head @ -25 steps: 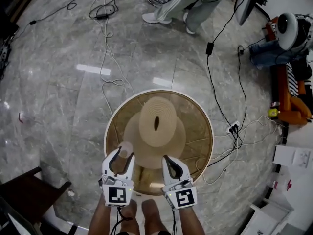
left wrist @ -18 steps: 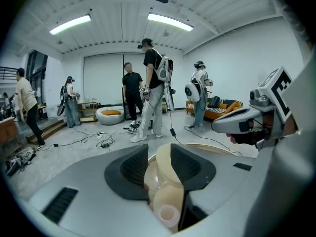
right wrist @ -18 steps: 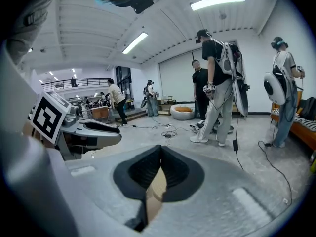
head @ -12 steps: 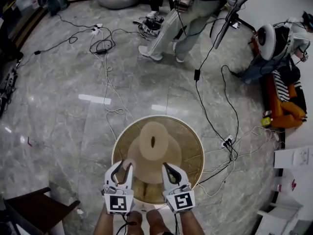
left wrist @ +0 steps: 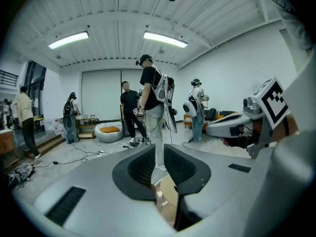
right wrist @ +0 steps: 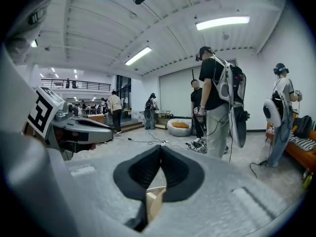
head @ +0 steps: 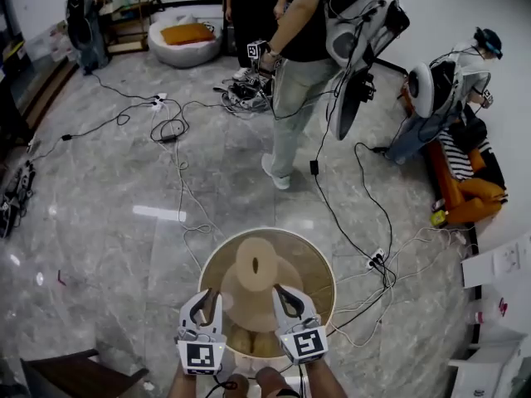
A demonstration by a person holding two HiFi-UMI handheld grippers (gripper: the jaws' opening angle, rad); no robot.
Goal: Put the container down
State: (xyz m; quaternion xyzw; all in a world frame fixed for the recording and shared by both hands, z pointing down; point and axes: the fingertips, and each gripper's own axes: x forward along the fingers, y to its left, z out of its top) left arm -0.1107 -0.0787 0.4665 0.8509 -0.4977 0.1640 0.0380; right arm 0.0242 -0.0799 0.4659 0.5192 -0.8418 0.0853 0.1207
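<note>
The round tan container (head: 312, 262), pale-rimmed with a slotted dome inside, sits on the marble floor (head: 124, 222) below both claws. The left claw (head: 207, 295), holding nothing, has just been closing to a narrow gap. The right claw (head: 283, 293) is empty too, its tips meeting.

A recording lab: cables (head: 170, 129) across the floor (head: 99, 189), rigged-up people (head: 303, 73) (several)

I see container (head: 320, 264) on floor (head: 99, 222), near centre | hat (head: 257, 270) in it | standing person (head: 303, 48) behind it | cable (head: 332, 206) between them | power strip (head: 377, 260) just right of container | beanbag (head: 184, 40) far behind, left | sofa (head: 466, 197) far right
</note>
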